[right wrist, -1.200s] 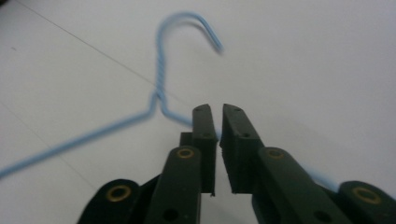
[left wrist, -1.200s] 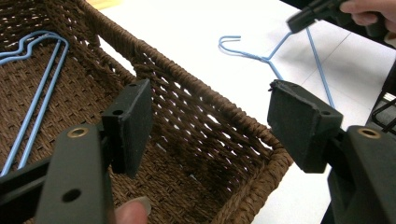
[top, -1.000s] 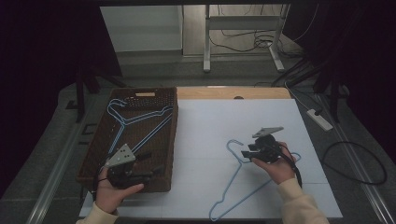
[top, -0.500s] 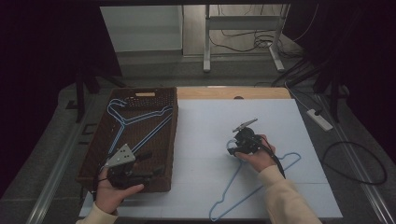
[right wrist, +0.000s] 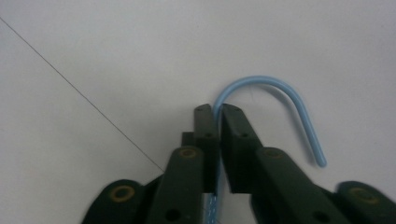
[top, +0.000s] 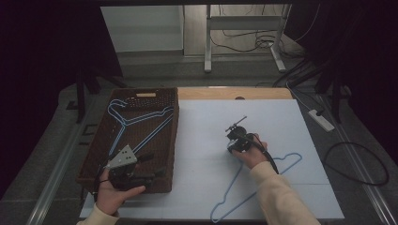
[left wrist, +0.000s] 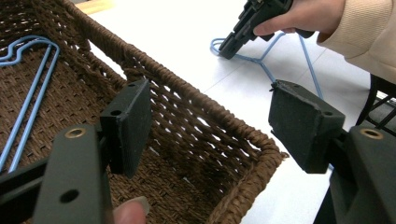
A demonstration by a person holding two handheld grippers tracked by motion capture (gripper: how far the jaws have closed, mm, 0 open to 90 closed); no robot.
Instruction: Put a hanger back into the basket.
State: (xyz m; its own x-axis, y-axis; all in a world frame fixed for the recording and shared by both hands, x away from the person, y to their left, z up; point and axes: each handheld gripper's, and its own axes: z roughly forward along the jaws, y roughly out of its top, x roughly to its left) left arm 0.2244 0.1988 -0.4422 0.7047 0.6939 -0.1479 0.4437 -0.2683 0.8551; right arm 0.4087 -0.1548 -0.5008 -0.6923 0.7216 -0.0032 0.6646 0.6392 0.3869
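Brown wicker basket (top: 165, 140) is seen on the left part of the table, with blue wire hangers (top: 136, 123) laid flat inside; about two can be counted, exact number cannot be told. One more blue hanger (top: 263, 176) is laid on the pale blue table surface (top: 202, 140), outside the basket. Its neck just below the hook (right wrist: 273, 100) is pinched between the jaws of the right gripper (right wrist: 215, 122), which are closed narrow on the wire; the hook curves out just beyond the jaw tips. The left gripper (left wrist: 210, 121) is held at the basket's near corner, jaws spread wide, nothing between them; the basket rim (left wrist: 196, 107) is seen through the gap. Two grippers and one basket are counted.
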